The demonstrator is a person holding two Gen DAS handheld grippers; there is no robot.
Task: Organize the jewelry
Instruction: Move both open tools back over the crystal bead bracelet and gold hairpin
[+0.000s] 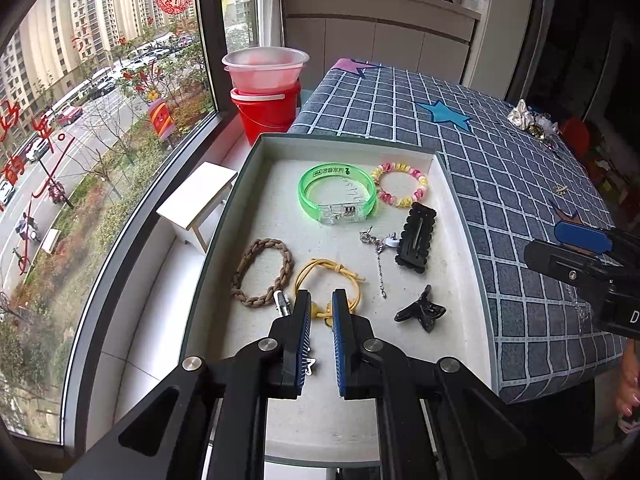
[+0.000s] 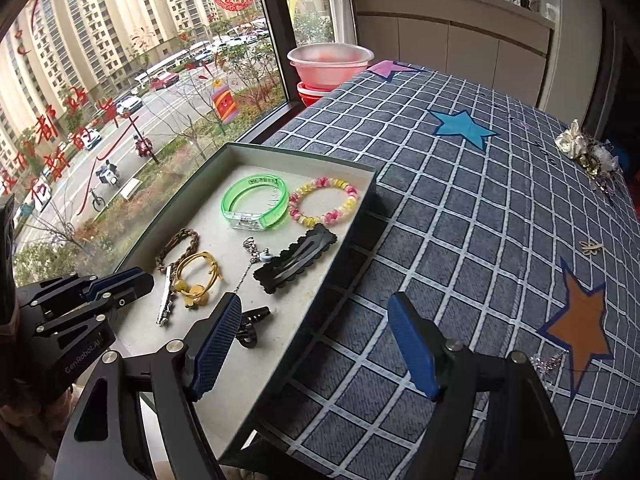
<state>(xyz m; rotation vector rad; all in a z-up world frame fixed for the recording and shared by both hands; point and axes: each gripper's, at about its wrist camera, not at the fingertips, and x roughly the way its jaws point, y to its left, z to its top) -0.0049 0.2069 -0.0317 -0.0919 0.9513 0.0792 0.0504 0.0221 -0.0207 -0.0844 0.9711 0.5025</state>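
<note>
An open box (image 1: 344,139) (image 2: 328,280) with a white lining holds a green bangle (image 1: 338,196) (image 2: 256,204), a pink-and-yellow bead bracelet (image 1: 400,184) (image 2: 324,202), a black scalloped hair clip (image 1: 416,238) (image 2: 296,260), a silver chain (image 1: 378,248), a brown braided bracelet (image 1: 262,272), a yellow cord bracelet (image 1: 328,280) (image 2: 198,276), a silver clip (image 2: 167,300) and a black claw clip (image 1: 420,312) (image 2: 250,326). My left gripper (image 1: 322,294) (image 2: 132,280) hangs shut above the yellow bracelet, holding nothing. My right gripper (image 2: 314,300) (image 1: 576,248) stands wide open over the box's right wall, with nothing between its fingers.
The blue checked tablecloth (image 2: 460,220) carries a heap of jewelry (image 2: 588,152) at the far right, a small gold piece (image 2: 591,247) and a silver piece (image 2: 550,360). A red bucket with a pink basin (image 1: 266,80) and a white stool (image 1: 200,200) stand by the window.
</note>
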